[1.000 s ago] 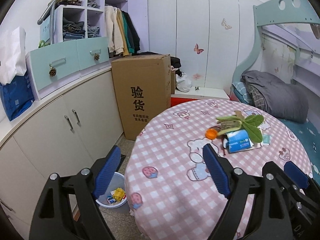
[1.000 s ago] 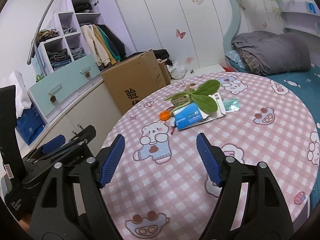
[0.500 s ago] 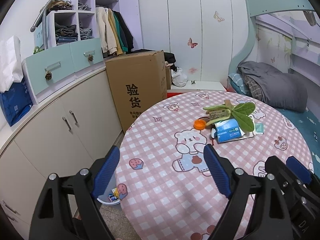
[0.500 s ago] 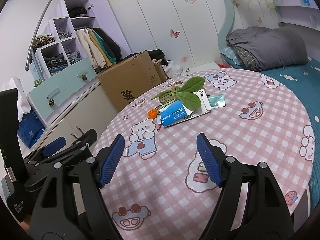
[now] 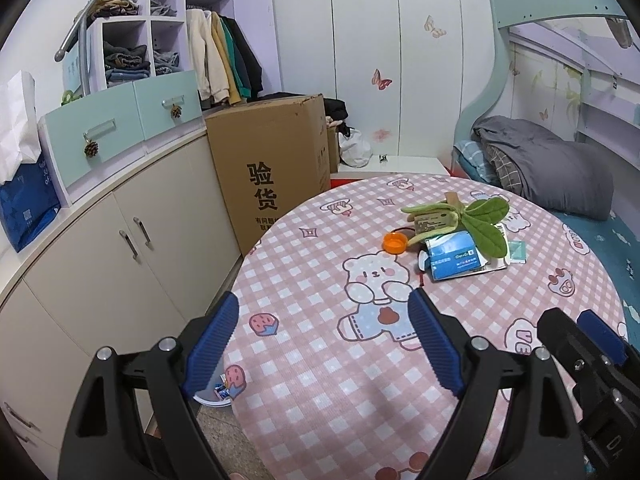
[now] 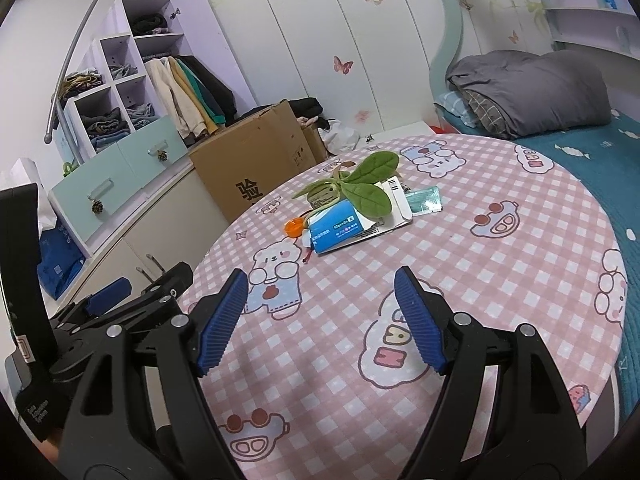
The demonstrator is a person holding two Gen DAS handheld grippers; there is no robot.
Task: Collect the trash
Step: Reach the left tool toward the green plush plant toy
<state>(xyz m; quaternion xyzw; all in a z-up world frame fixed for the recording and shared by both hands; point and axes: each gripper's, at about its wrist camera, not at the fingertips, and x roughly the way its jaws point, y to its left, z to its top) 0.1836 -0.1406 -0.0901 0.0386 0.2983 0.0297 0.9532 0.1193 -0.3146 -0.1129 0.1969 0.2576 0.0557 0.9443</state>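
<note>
I am holding the left gripper (image 5: 324, 332) wide open and empty over the table (image 5: 320, 400) edge. Beyond it, the trash pile (image 5: 456, 240) is lying mid-table. My right gripper (image 6: 320, 308) is likewise gaping, empty.

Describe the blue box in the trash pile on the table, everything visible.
The blue box is a small flat carton, cardboard by the look, blue with white print too small to read and a white end. That end flap, facing the orange cap, looks open and crumpled. It lies flat on white papers on the pink checked table, tilted diagonally. A green leaf overlaps its far corner. Neither gripper touches it.
</note>
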